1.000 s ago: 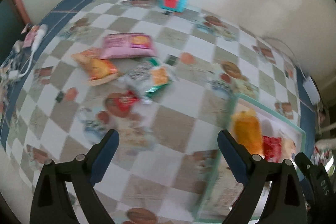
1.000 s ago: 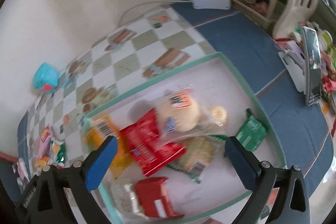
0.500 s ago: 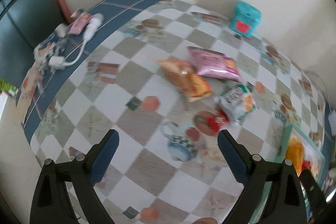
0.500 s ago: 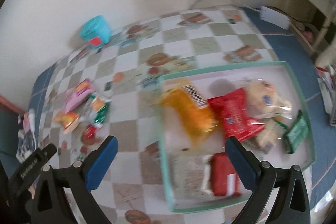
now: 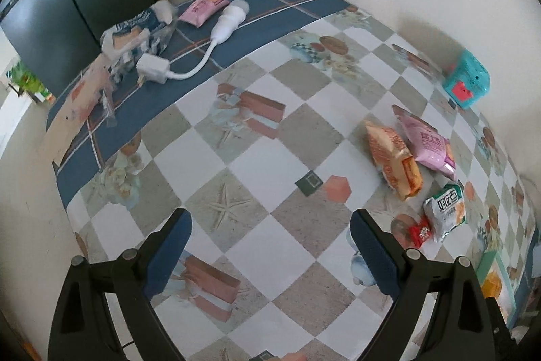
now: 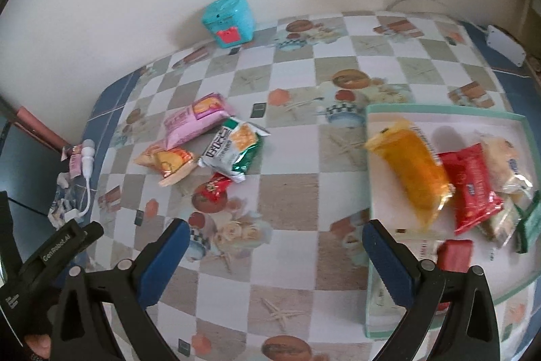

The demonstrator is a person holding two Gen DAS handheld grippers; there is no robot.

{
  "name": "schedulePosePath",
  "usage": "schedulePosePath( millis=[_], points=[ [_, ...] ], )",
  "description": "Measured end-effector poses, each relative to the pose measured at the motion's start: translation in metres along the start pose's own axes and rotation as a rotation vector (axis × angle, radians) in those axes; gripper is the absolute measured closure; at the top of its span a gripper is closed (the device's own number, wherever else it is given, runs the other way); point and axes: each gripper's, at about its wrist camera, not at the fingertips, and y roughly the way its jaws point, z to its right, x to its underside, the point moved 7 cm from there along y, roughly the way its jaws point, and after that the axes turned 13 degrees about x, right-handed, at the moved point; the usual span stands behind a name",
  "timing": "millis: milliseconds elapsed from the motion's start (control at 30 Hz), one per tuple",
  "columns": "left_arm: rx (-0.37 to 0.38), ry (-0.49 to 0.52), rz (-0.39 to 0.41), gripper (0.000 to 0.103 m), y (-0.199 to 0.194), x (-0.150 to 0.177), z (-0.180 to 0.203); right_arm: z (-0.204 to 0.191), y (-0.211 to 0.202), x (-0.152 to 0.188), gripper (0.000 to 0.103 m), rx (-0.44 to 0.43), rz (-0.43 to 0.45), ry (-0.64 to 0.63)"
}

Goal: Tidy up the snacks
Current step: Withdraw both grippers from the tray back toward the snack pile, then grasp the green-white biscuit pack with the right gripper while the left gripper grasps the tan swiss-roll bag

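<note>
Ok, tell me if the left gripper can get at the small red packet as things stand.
Probably yes: the left gripper is open and empty, and the small red packet lies uncovered on the table, with the green and white bag beside it.

Checkered table (image 6: 287, 192) with loose snack packets (image 6: 233, 148), tray (image 6: 446, 109), teal box (image 6: 230, 19).

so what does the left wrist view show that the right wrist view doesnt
Only the left wrist view shows the dark cabinet doors and the opened blue wrapper clearly. Only the right wrist view shows the tray's contents: orange packet, red packet, plus the white box near the wall. Both show the pink packet, green-and-white packet, teal box and white charger.
</note>
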Motion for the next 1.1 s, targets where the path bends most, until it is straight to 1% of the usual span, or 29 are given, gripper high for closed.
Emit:
schedulePosePath(
  millis=[233,433,500,567,700,800,900,1033,1100],
  points=[
    [0.047,0.001,-0.031,0.008,0.010,0.000,0.006,-0.011,0.017,-0.001,0.000,-0.009,-0.016,-0.009],
    [0.076,0.025,-0.043,0.008,0.018,-0.005,0.021,-0.017,0.027,-0.007,0.000,-0.024,-0.006,-0.008],
    [0.097,0.034,-0.042,0.008,0.020,-0.009,0.027,-0.020,0.030,-0.010,0.000,-0.028,-0.006,-0.010],
    [0.111,0.037,-0.038,0.008,0.022,-0.013,0.033,-0.022,0.034,-0.012,0.000,-0.022,-0.007,-0.011],
    [0.152,0.045,-0.031,0.008,0.027,-0.023,0.045,-0.019,0.044,-0.020,0.000,0.021,-0.014,-0.004],
    [0.179,0.026,-0.019,0.008,0.031,-0.031,0.048,-0.020,0.050,-0.026,0.000,-0.007,-0.019,0.004],
    [0.215,0.001,-0.025,0.008,0.040,-0.035,0.052,-0.023,0.056,-0.037,0.000,-0.034,-0.004,0.033],
    [0.233,-0.003,-0.023,0.008,0.052,-0.041,0.058,-0.025,0.065,-0.049,0.000,-0.038,0.022,0.062],
    [0.256,-0.008,-0.026,0.008,0.058,-0.043,0.063,-0.025,0.072,-0.053,0.000,-0.044,0.030,0.083]
  ],
)
